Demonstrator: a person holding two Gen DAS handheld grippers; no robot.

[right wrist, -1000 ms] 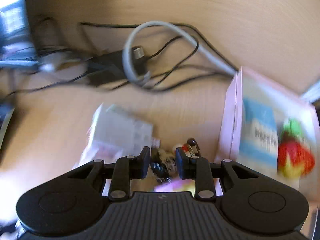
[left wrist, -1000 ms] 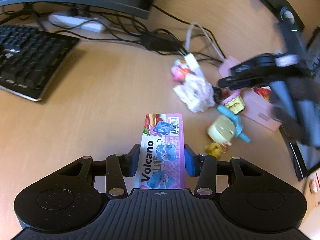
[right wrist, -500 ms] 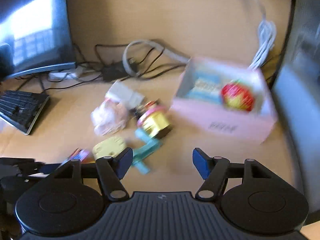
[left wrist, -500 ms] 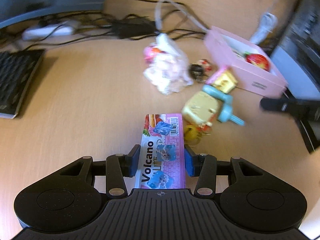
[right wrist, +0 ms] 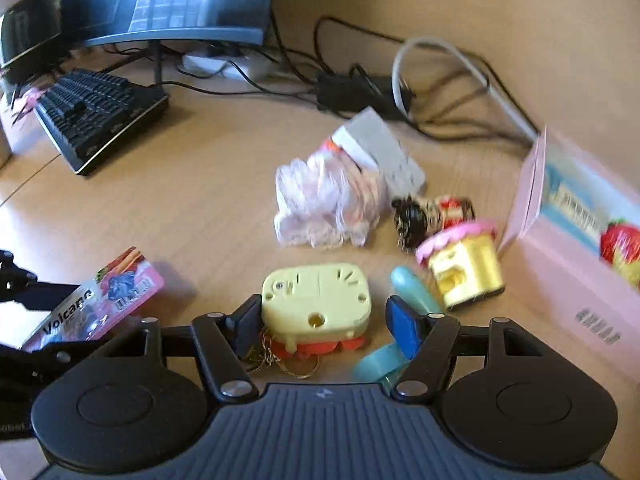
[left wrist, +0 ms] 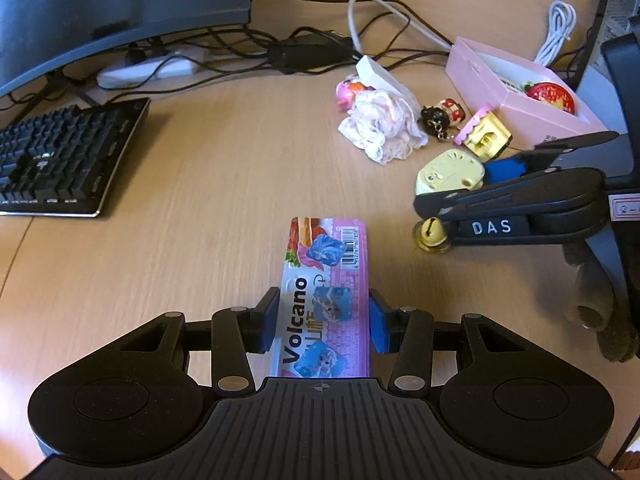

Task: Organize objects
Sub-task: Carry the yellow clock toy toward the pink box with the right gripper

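Right gripper (right wrist: 320,322) has been dropped over the pale yellow plastic keychain toy (right wrist: 316,300), jaws closing, not yet gripping; best centred first. Left gripper (left wrist: 322,326) is clamped on the pink Volcano packet (left wrist: 324,300).

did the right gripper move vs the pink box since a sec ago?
Yes. The right gripper pulled back from the pink box, now straddling the yellow toy, jaws closing.

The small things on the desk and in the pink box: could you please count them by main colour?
Pink: 2, Volcano packet, small figure
Yellow: 3, toaster-shaped toy, house toy, bell
Blue: 1, clip
White: 2, lace bundle, card box
Black and red: 1, doll keychain
Red: 1, strawberry
Total: 10
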